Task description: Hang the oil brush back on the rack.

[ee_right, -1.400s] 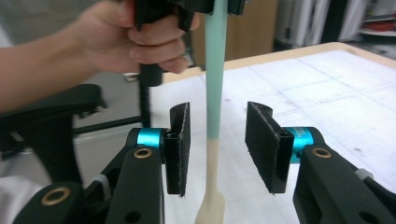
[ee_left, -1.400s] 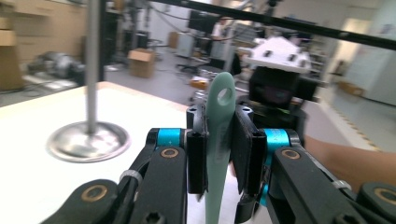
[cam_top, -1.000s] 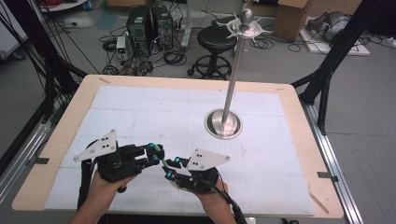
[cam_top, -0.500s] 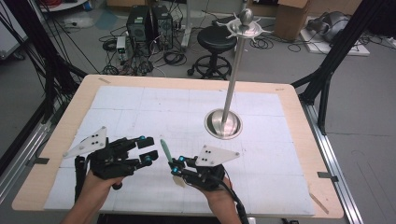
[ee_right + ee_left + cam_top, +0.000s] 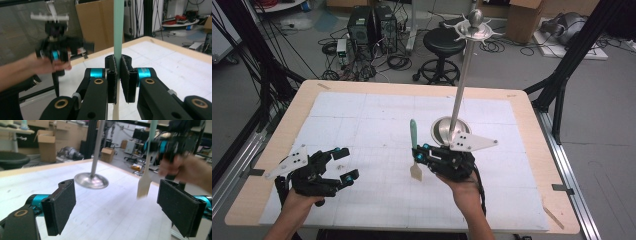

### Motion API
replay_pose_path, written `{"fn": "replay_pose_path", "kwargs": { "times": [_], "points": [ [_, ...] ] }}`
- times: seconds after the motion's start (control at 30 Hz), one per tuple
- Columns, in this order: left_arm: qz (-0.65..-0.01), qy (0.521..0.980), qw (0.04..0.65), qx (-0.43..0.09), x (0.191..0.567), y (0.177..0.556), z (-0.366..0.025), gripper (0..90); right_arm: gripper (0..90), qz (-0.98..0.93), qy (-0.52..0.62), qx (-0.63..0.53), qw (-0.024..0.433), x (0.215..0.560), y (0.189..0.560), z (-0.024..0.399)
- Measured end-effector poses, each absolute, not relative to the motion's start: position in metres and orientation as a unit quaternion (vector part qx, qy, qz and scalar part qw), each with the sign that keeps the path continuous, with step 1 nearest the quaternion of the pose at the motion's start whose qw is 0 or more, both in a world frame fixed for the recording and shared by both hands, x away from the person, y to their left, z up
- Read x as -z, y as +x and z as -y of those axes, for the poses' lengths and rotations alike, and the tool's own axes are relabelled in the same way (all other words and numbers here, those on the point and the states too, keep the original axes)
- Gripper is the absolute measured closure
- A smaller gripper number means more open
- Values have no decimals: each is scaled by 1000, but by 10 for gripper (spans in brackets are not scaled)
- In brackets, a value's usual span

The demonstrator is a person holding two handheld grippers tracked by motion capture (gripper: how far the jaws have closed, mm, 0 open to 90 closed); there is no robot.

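Right gripper (image 5: 418,153): jaws clamped on the slim spatula with pale green handle and cream blade (image 5: 414,150), upright, handle above the jaws, blade below, clear of the white-covered table (image 5: 362,120). Left gripper (image 5: 343,164): jaws just opened wide, nothing between, spatula well apart.

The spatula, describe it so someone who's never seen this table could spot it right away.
On the white-topped table stands a tall steel stand on a round base. Just left of that base, the right tool is shut on the spatula and holds it upright above the table. It is the one slim thing there with a pale green handle up and a cream blade down.
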State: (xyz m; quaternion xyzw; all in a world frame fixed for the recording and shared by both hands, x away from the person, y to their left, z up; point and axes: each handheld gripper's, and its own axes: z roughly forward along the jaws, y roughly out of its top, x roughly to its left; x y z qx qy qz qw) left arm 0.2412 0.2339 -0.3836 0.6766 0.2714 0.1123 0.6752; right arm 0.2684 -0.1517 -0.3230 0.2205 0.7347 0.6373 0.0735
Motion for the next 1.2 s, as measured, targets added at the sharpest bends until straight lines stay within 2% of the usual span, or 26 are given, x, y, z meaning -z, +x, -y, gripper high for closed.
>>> {"fn": "replay_pose_path", "kwargs": {
  "times": [0.6, 1.2],
  "points": [
    [-264, 676, 679, -107, 392, 239, -244, 170, 842, -696, 261, -656, 132, 250, 326, 168],
    [-267, 673, 681, -103, 396, 239, -245, 173, 842, -665, 320, -655, 161, 227, 358, 186]
  ]
}}
